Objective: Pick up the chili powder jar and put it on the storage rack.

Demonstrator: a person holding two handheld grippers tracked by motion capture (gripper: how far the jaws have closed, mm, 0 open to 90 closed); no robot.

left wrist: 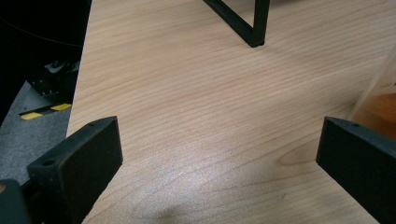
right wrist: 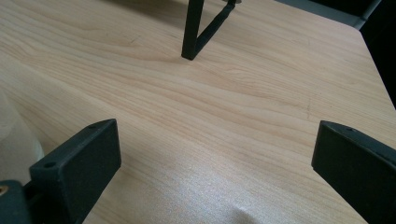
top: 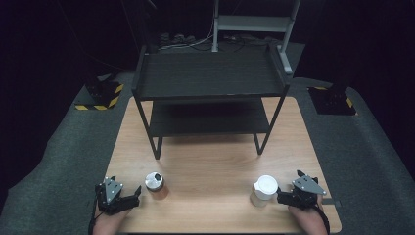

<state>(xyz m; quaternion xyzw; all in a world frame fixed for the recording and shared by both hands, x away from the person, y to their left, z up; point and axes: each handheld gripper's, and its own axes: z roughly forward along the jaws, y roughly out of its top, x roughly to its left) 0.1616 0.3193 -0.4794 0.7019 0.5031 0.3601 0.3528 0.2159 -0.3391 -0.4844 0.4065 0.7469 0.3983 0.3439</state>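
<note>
My left gripper (top: 121,192) rests at the table's near left corner, held by a hand. Its jaws stand wide open over bare wood in the left gripper view (left wrist: 219,144). Just to its right stands a small jar with a silver lid and amber contents (top: 154,182), whose glass side shows at the picture's edge (left wrist: 378,93). My right gripper (top: 295,190) sits at the near right, open (right wrist: 215,144), nothing between its pads. A white-lidded container (top: 265,188) stands immediately to its left, seen as a pale blur (right wrist: 14,140).
A black two-tier shelf rack (top: 210,73) stands on the far half of the wooden table (top: 210,161). Its front legs (left wrist: 256,28) (right wrist: 191,32) rise ahead of each gripper. Dark floor mats surround the table.
</note>
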